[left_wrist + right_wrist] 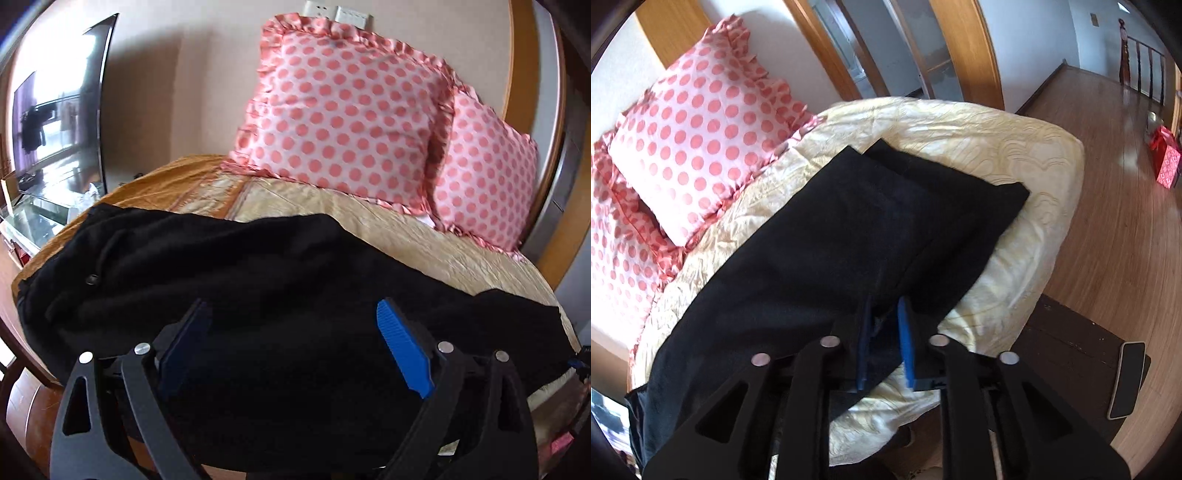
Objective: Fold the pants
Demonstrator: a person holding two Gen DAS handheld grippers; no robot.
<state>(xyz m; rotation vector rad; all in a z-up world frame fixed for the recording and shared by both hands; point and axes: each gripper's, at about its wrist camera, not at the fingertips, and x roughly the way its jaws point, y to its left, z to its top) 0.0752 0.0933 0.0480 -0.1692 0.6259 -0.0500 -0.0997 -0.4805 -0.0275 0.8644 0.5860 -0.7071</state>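
Note:
Black pants lie stretched across the cream bedspread, waist end with a button at the left in the left wrist view. My left gripper is open, its blue pads wide apart just above the middle of the pants, holding nothing. In the right wrist view the pants run away with the leg ends at the far right. My right gripper is nearly closed, and its blue pads pinch the near edge of a pant leg.
Two pink polka-dot pillows lean at the head of the bed. A TV stands at left. A dark nightstand with a phone sits beside the bed. A wooden floor and a red bag lie to the right.

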